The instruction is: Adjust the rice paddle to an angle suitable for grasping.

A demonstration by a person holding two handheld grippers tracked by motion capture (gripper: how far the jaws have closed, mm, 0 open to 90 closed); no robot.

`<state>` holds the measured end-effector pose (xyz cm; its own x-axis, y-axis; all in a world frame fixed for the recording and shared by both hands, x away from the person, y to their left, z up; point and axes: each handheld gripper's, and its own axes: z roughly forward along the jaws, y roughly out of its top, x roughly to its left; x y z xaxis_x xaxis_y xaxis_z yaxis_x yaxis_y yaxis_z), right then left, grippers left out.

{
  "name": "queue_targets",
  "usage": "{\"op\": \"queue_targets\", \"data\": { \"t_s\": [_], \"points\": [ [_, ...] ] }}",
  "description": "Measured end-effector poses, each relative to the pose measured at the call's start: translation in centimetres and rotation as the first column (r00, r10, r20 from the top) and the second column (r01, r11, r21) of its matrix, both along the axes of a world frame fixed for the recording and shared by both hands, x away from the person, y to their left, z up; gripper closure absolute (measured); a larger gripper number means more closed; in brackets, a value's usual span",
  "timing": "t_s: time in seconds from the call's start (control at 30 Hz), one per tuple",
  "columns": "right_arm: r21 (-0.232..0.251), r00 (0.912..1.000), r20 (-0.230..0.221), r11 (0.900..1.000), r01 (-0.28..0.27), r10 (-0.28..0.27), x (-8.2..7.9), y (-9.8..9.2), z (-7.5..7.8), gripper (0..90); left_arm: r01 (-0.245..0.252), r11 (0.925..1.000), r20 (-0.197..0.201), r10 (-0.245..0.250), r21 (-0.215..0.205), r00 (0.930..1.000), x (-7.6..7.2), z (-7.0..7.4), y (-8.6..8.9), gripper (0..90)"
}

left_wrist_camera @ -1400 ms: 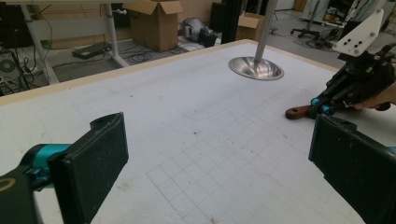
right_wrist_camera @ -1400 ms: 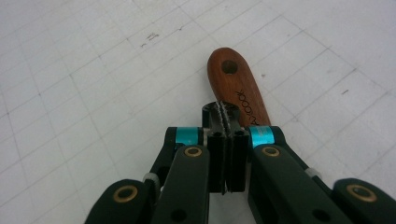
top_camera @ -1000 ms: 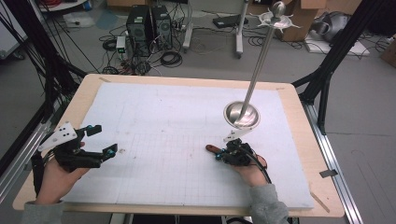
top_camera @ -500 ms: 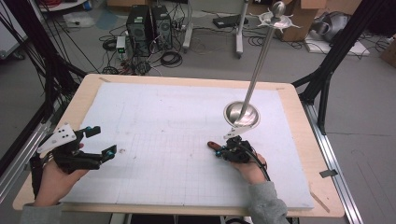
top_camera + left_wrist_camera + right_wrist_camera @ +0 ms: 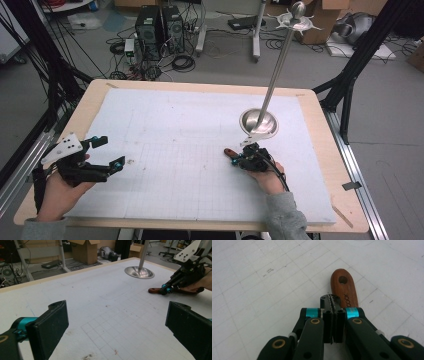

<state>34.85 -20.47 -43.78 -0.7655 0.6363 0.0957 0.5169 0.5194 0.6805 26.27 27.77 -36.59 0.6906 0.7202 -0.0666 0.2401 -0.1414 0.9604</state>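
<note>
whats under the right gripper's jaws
A wooden handle with a hanging hole lies on the white mat under the shut right gripper. Its far end is covered.

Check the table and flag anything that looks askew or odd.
One oddity: the right gripper has its jaws shut with nothing between them, lying over the wooden handle rather than gripping it. The metal stand is upright; the left gripper is open.
</note>
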Motion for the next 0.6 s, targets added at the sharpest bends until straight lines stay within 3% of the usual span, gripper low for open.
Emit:
{"op": "queue_targets", "data": {
  "t_s": [0.2, 0.37, 0.6],
  "points": [
    [-0.014, 0.9999, 0.016, 1.0, -0.002, 0.003, -0.2, 0.1, 0.1, 89.0, 0.009, 1.0, -0.004, -0.009, -0.001, 0.9999, 0.3, -0.1, -0.3, 5.1],
    [0.001, 0.9994, 0.016, 1.0, -0.031, 0.031, -0.2, 0.1, 0.2, 88.8, 0.008, 1.0, -0.011, -0.008, -0.002, 0.9999, 0.4, -0.2, -0.1, 5.2],
    [0.039, 0.9965, 0.036, 0.996, -0.077, 0.075, -0.7, -0.4, 1.9, 75.3, 0.005, 0.9999, -0.003, -0.005, -0.01, 1.0, 0.2, 0.0, 0.1, 5.1]
  ]
}}
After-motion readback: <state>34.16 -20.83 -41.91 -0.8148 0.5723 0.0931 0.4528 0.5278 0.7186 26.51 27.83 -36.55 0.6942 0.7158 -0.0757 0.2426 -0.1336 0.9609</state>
